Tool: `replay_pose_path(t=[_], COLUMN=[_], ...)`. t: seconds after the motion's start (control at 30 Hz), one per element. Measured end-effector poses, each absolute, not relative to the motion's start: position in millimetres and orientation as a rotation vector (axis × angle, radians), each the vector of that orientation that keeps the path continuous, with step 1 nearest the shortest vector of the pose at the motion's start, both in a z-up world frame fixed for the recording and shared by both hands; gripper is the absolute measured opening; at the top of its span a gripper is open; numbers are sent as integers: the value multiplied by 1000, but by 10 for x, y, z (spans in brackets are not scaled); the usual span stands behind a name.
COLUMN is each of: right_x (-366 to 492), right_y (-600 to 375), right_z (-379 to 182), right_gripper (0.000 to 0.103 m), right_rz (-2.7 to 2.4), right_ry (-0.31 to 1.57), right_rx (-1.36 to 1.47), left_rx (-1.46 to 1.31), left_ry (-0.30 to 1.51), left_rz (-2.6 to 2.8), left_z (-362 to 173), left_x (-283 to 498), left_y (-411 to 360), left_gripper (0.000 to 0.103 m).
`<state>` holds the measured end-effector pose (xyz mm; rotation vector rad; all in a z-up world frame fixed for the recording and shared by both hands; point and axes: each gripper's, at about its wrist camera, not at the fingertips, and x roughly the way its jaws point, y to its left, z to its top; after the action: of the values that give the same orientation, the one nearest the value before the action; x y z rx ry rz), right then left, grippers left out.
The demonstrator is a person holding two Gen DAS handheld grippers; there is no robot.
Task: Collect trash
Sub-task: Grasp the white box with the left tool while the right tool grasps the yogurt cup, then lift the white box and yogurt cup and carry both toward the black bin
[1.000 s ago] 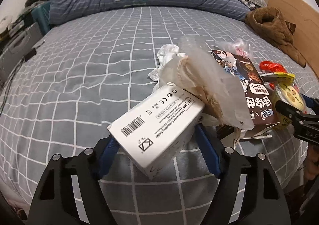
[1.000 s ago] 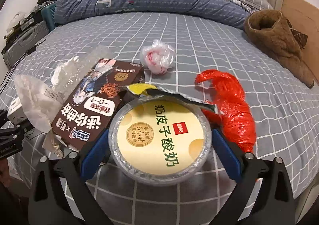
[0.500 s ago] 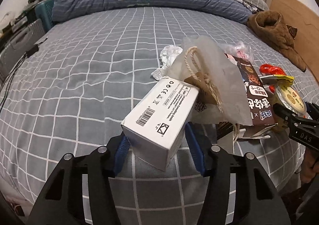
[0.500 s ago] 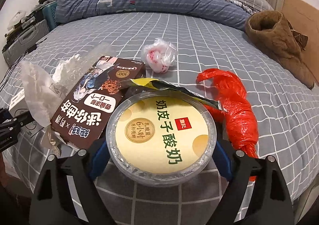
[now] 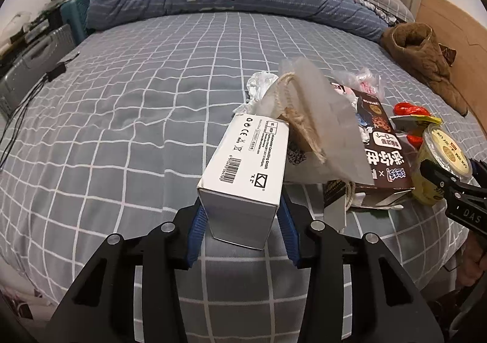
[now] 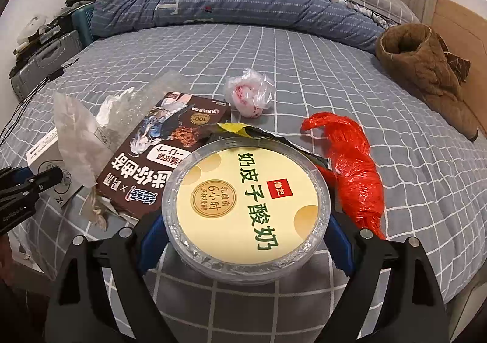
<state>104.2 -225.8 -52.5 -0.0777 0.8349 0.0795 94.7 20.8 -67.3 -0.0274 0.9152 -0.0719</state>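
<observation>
Left wrist view: my left gripper (image 5: 242, 221) is clamped on the white carton (image 5: 246, 165), blue pads pressed against both of its sides at the near end, the box pointing toward 12 o'clock over the grid-patterned bedsheet (image 5: 127, 105). At 1 o'clock from the carton lies a translucent bag with a jute cord (image 5: 316, 130), leaning against the carton's far end, and past it at 2 o'clock the brown snack box (image 5: 383, 154).

From the right wrist camera I see my right gripper (image 6: 243, 239) closed around the yogurt cup (image 6: 246, 206), pads on its left and right walls, foil lid facing me. A torn yellow wrapper (image 6: 240, 130) peeks out at 12 o'clock just behind the cup's rim. The red plastic bag (image 6: 350, 169) lies at 2 o'clock, just beside the cup. A crumpled clear bag with pink print (image 6: 249, 93) sits at 12 o'clock, apart from the rest. At 1 o'clock, well away, a brown jacket (image 6: 426, 69) lies near the bed's edge.
</observation>
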Motion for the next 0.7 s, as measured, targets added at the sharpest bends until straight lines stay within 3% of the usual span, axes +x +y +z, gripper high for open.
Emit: replay_pose_path(t=[0.7], right_x=[556], right_y=[-2178], right_z=[-210], right_gripper=[83], right_rz=[92], right_ry=[783], right_rx=[-77], left_rx=[-80], left_ry=[856], left_rz=[-22], left_z=[-326], left_x=[327], left_y=[275], left_gripper=[42])
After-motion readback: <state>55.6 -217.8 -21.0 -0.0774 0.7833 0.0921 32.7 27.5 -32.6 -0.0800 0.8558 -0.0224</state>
